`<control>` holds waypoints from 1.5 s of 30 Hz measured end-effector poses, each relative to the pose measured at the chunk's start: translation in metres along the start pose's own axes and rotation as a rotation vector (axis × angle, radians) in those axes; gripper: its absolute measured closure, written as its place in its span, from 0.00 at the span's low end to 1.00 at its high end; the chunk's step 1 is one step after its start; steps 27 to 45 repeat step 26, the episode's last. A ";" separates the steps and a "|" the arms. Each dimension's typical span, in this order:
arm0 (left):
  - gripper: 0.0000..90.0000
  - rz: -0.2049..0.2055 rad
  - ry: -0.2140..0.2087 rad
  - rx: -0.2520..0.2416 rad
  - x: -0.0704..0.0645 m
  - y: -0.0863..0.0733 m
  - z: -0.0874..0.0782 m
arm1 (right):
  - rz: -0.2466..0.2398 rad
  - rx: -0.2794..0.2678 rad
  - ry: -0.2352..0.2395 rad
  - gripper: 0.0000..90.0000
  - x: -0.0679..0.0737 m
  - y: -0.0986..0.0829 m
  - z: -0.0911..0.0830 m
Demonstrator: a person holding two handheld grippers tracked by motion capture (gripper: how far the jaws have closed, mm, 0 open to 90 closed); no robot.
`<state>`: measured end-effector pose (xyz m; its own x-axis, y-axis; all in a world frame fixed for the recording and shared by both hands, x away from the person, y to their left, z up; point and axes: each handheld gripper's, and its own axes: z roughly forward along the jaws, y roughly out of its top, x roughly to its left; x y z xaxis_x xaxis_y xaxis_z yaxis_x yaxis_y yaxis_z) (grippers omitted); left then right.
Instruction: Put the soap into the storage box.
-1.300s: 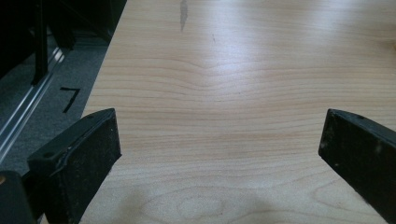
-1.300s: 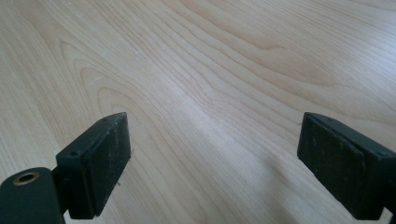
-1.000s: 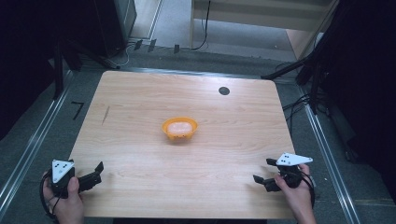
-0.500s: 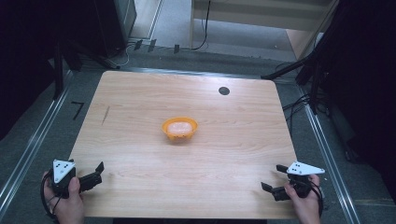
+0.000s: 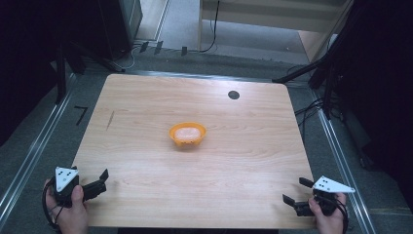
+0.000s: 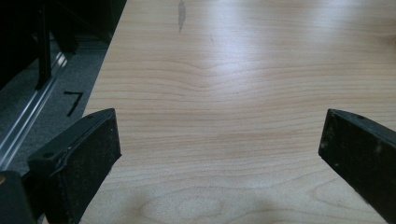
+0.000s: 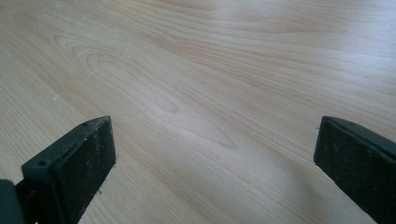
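Note:
An orange bowl (image 5: pixel 187 134) with something pale pink inside sits near the middle of the wooden table (image 5: pixel 146 97). My left gripper (image 5: pixel 101 180) is at the near left corner, held in a hand, open, pointing right over the wood. My right gripper (image 5: pixel 295 191) is at the near right corner, held in the other hand, open, pointing left. In the left gripper view the jaws of my left gripper (image 6: pixel 219 135) stand wide apart over bare wood. The right gripper view shows my right gripper (image 7: pixel 215 140) the same way, with nothing between its jaws.
A small black round spot (image 5: pixel 234 94) marks the far right part of the table, and a short dark streak (image 5: pixel 111 119) lies at the left. Metal rails (image 5: pixel 34 151) run along the floor on both sides. Cables (image 5: pixel 311 105) trail off the far right corner.
My right gripper has drawn back toward the near edge and a little to the right. The left gripper and the bowl have stayed put.

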<state>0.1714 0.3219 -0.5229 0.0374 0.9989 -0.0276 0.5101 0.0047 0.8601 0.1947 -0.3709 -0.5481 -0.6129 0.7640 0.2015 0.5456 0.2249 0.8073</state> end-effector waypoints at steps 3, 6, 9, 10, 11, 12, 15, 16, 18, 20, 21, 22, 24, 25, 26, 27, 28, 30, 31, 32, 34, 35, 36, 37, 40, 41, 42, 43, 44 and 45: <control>0.00 0.010 0.003 -0.003 -0.001 0.000 0.001 | 0.011 -0.022 -0.011 0.00 -0.002 -0.004 -0.003; 0.00 0.019 0.008 0.005 -0.002 0.000 0.001 | 0.024 -0.033 -0.018 0.00 -0.005 -0.008 -0.005; 0.00 0.030 0.013 0.007 -0.003 0.000 0.001 | 0.023 -0.043 -0.022 0.00 -0.006 -0.008 -0.006; 0.00 0.029 0.011 0.006 -0.003 0.000 0.001 | 0.022 -0.045 -0.025 0.00 -0.006 -0.008 -0.006; 0.00 0.030 0.014 0.005 -0.003 0.000 0.001 | 0.024 -0.050 -0.029 0.00 -0.005 -0.008 -0.006; 0.00 0.030 0.016 0.005 -0.003 0.000 0.001 | 0.021 -0.055 -0.032 0.00 -0.005 -0.009 -0.007; 0.00 0.031 0.014 0.007 -0.003 0.000 0.001 | 0.015 -0.064 -0.039 0.00 -0.004 -0.009 -0.007; 0.00 0.031 0.013 0.006 -0.003 0.000 0.001 | 0.014 -0.066 -0.042 0.00 -0.004 -0.009 -0.007; 0.00 0.034 0.011 0.005 -0.003 0.000 0.001 | 0.016 -0.066 -0.051 0.00 -0.003 -0.009 -0.006; 0.00 0.037 0.014 0.004 -0.004 0.000 0.001 | 0.013 -0.067 -0.041 0.00 -0.003 -0.008 -0.005; 0.00 0.039 0.014 0.003 -0.004 0.000 0.001 | 0.011 -0.060 -0.043 0.00 -0.002 -0.008 -0.005; 0.00 0.039 0.015 0.003 -0.004 0.000 0.001 | 0.006 -0.057 -0.051 0.00 -0.002 -0.008 -0.004; 0.00 0.041 0.014 0.005 -0.004 0.000 0.001 | 0.004 -0.050 -0.056 0.00 -0.001 -0.007 -0.004; 0.00 0.042 0.015 0.005 -0.004 0.000 0.001 | 0.003 -0.047 -0.057 0.00 -0.001 -0.007 -0.003; 0.00 0.042 0.014 0.007 -0.004 0.000 0.001 | 0.001 -0.047 -0.057 0.00 0.000 -0.007 -0.003; 0.00 0.042 0.014 0.007 -0.004 0.000 0.001 | 0.001 -0.047 -0.057 0.00 0.000 -0.007 -0.003; 0.00 0.042 0.014 0.007 -0.004 0.000 0.001 | 0.001 -0.047 -0.057 0.00 0.000 -0.007 -0.003; 0.00 0.042 0.014 0.007 -0.004 0.000 0.001 | 0.001 -0.047 -0.057 0.00 0.000 -0.007 -0.003; 0.00 0.042 0.014 0.007 -0.004 0.000 0.001 | 0.001 -0.047 -0.057 0.00 0.000 -0.007 -0.003; 0.00 0.042 0.014 0.007 -0.004 0.000 0.001 | 0.001 -0.047 -0.057 0.00 0.000 -0.007 -0.003; 0.00 0.042 0.014 0.007 -0.004 0.000 0.001 | 0.001 -0.047 -0.057 0.00 0.000 -0.007 -0.003; 0.00 0.042 0.014 0.007 -0.004 0.000 0.001 | 0.001 -0.047 -0.057 0.00 0.000 -0.007 -0.003; 0.00 0.042 0.014 0.007 -0.004 0.000 0.001 | 0.001 -0.047 -0.057 0.00 0.000 -0.007 -0.003; 0.00 0.042 0.014 0.007 -0.004 0.000 0.001 | 0.001 -0.047 -0.057 0.00 0.000 -0.007 -0.003; 0.00 0.042 0.014 0.007 -0.004 0.000 0.001 | 0.001 -0.047 -0.057 0.00 0.000 -0.007 -0.003; 0.00 0.042 0.014 0.007 -0.004 0.000 0.001 | 0.001 -0.047 -0.057 0.00 0.000 -0.007 -0.003; 0.00 0.042 0.014 0.007 -0.004 0.000 0.001 | 0.001 -0.047 -0.057 0.00 0.000 -0.007 -0.003; 0.00 0.042 0.014 0.007 -0.004 0.000 0.001 | 0.001 -0.047 -0.057 0.00 0.000 -0.007 -0.003; 0.00 0.042 0.014 0.007 -0.004 0.000 0.001 | 0.001 -0.047 -0.057 0.00 0.000 -0.007 -0.003; 0.00 0.042 0.014 0.007 -0.004 0.000 0.001 | 0.001 -0.047 -0.057 0.00 0.000 -0.007 -0.003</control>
